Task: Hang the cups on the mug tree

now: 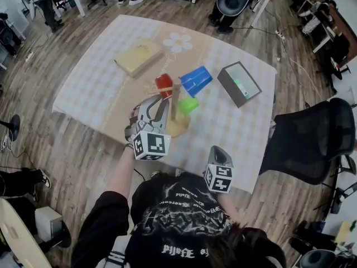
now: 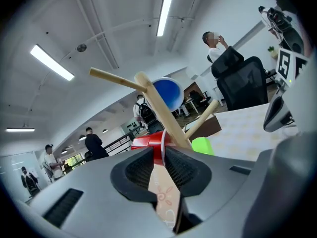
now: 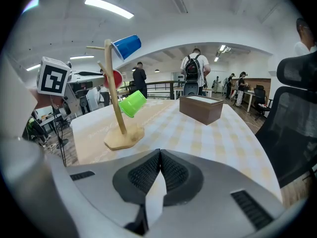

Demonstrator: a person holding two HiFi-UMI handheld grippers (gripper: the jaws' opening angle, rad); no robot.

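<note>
bright, even indoor light fills all three views. long white ceiling strip lights (image 2: pixel 52 62) burn out to pure white in the left gripper view, and another white ceiling tube (image 3: pixel 109 7) glares in the right gripper view. shadows on the pale checked tablecloth (image 1: pixel 100 77) are faint and soft-edged. both gripper views are fisheye, with bowed lines and black corners. the head view curves the brown wooden plank floor (image 1: pixel 72 155) at its edges. the grey plastic left gripper (image 2: pixel 161 155), close to its lens, looks soft.
</note>
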